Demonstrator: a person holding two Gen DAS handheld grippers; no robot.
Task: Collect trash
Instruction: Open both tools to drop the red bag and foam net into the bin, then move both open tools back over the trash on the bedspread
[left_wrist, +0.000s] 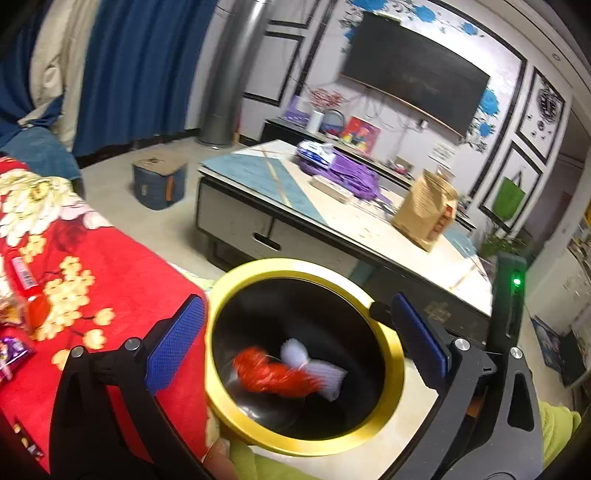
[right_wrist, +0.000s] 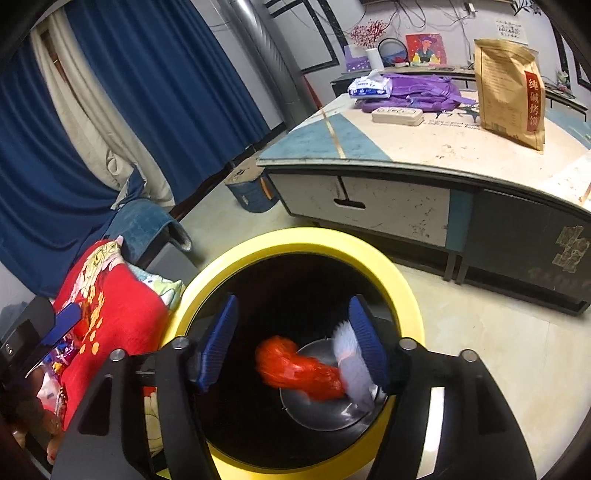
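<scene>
Left wrist view: the left hand-held gripper (left_wrist: 295, 336) hangs with its blue pads (left_wrist: 176, 343) spread wide, empty, straddling the gold-rimmed bin (left_wrist: 395, 373) directly below. Inside the bin lie a red wrapper (left_wrist: 269, 373) and white paper (left_wrist: 317, 365), touching. Left of the hand-held gripper is the red floral bedspread (left_wrist: 110, 280); ahead, the counter (left_wrist: 258, 173).

Right wrist view: the right hand-held gripper (right_wrist: 293, 343) is also wide open over the bin (right_wrist: 406, 295), holding nothing. The red wrapper (right_wrist: 295, 369) lies between its fingers, blurred; the white paper (right_wrist: 351, 365) sits just by the right-hand pad, contact unclear.
</scene>
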